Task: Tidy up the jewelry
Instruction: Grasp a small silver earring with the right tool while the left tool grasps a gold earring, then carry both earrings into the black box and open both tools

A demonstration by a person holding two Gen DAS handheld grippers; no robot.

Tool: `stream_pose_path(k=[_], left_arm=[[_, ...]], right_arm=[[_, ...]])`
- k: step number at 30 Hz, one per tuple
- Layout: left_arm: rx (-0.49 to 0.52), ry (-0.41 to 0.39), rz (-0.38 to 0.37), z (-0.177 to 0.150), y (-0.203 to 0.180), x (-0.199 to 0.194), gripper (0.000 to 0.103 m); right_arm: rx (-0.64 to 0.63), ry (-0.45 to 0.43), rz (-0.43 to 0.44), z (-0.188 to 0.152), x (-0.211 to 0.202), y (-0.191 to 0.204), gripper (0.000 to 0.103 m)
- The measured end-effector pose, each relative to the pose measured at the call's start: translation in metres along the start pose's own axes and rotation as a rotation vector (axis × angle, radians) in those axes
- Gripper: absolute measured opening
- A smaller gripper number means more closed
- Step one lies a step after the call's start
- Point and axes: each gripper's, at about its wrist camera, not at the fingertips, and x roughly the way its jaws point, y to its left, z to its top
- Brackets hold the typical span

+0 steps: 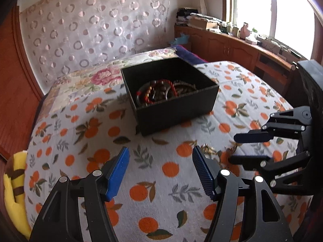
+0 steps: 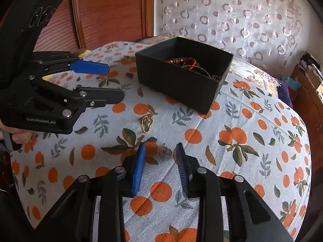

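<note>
Both tools spread over the orange-print bedspread (image 2: pixel 232 157)

Black box (image 2: pixel 181 86) of bead bracelets (image 1: pixel 161 92) ahead; gold pendant (image 2: pixel 147 122) between left tool (image 1: pixel 160 169) and right tool (image 2: pixel 160 168), small pinkish piece (image 2: pixel 165 151) just ahead of the right's tips.

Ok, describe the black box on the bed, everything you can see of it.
The black box is square and lidless, with matte, faintly textured walls that look like card. It sits upright on the orange-print bedspread, beyond both open grippers, neither touching it. Inside lies a tangle of bracelets: red and brown beads, plus silvery bangles.
</note>
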Motion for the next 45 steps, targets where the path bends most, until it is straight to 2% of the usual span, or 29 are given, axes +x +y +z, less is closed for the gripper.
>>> stream_pose_path(k=[2,4,8,19,20,27,34,40,45], left_arm=[[-0.006,0.008,-0.006,-0.003,0.0,0.003,0.062],[-0.009,0.012,-0.017,-0.004,-0.003,0.006,0.062],[-0.007,0.014,-0.032,-0.002,-0.011,0.01,0.062],[0.014,0.018,-0.08,0.003,-0.043,0.02,0.062],[0.012,0.021,-0.086,0.004,-0.044,0.021,0.06],[0.034,0.044,-0.1,0.002,-0.054,0.029,0.032],[0.044,0.048,-0.111,0.002,-0.056,0.031,0.011],[0.042,0.032,-0.104,0.003,-0.054,0.026,0.01],[0.03,-0.012,-0.088,0.013,-0.045,0.012,0.01]], right_arm=[[0.007,0.001,-0.009,0.0,0.002,-0.001,0.024],[0.022,-0.001,-0.023,0.001,0.003,-0.005,0.017],[0.006,-0.003,-0.035,0.001,-0.002,-0.007,0.016],[0.073,-0.052,-0.05,-0.002,-0.022,-0.031,0.016],[0.076,-0.056,-0.052,-0.002,-0.023,-0.032,0.017],[0.07,-0.055,-0.06,-0.002,-0.024,-0.033,0.017],[0.069,-0.061,-0.056,0.003,-0.024,-0.032,0.017],[0.062,-0.069,-0.056,0.009,-0.025,-0.03,0.017],[0.065,-0.085,-0.062,0.02,-0.027,-0.033,0.017]])
